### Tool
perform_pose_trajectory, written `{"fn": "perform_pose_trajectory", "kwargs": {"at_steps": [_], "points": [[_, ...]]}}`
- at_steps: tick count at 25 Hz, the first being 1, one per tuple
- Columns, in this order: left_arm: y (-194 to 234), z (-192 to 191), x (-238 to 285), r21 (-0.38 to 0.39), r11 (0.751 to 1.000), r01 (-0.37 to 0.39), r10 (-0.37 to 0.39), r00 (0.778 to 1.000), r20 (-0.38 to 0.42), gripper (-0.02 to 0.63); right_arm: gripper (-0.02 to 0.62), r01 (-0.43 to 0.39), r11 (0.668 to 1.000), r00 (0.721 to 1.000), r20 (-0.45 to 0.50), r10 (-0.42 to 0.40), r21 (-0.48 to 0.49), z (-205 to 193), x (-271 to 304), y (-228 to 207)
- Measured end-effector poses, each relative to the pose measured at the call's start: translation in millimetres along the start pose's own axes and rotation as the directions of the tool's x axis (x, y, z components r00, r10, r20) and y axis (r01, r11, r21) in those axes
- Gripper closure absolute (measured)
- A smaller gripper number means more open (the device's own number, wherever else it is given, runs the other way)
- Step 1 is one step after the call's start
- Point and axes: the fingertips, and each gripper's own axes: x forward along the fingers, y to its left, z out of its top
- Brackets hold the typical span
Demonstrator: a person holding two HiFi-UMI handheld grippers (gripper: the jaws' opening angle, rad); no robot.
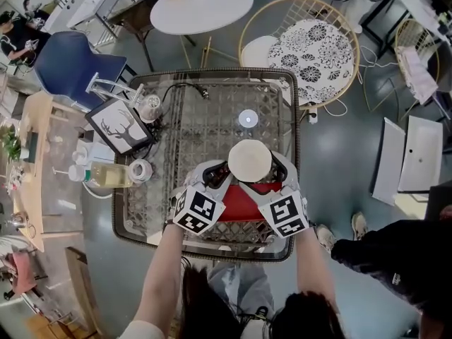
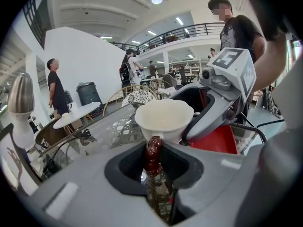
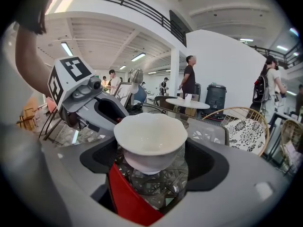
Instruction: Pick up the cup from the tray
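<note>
A white cup (image 1: 249, 161) with a scalloped rim hangs above the far edge of the red tray (image 1: 240, 205), which lies at the front of the glass table (image 1: 212, 119). My right gripper (image 3: 150, 148) is shut on the cup (image 3: 150, 141), with the red tray (image 3: 125, 197) below it. My left gripper (image 2: 152, 157) is shut on a short string of dark red beads (image 2: 152, 152), right beside the cup (image 2: 163, 119). The two grippers stand side by side, the left gripper (image 1: 212, 182) close to the right gripper (image 1: 272, 179).
On the table's left are a deer picture frame (image 1: 120, 126), a silver-topped bottle (image 1: 150, 108), a roll of tape (image 1: 140, 170) and a yellow bottle (image 1: 106, 174). A white puck (image 1: 248, 118) lies beyond the cup. A wicker chair (image 1: 311, 44) stands behind; a person (image 1: 395, 260) stands at the right.
</note>
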Motion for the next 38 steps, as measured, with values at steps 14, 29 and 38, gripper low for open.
{"fn": "perform_pose_trajectory", "kwargs": {"at_steps": [14,29,38], "points": [[2.8,12.4,-50.9,-0.157,0.987,-0.041,0.044,0.999,0.014,0.492,0.176,0.103,0.993,0.994,0.031,-0.105,0.061,32.8,-62.9,2.4],[-30.4,98.5,-140.4,-0.152,0.988,-0.015,0.042,0.983,0.179,0.492,0.243,0.103,0.991,0.987,0.115,-0.113,0.086,112.9,-138.6,47.9],[-56.2,143.2,-213.4,-0.233,0.972,-0.027,0.110,0.931,0.348,0.537,0.569,0.170,0.976,0.969,0.156,-0.191,0.136,147.4,-187.1,76.3]]}}
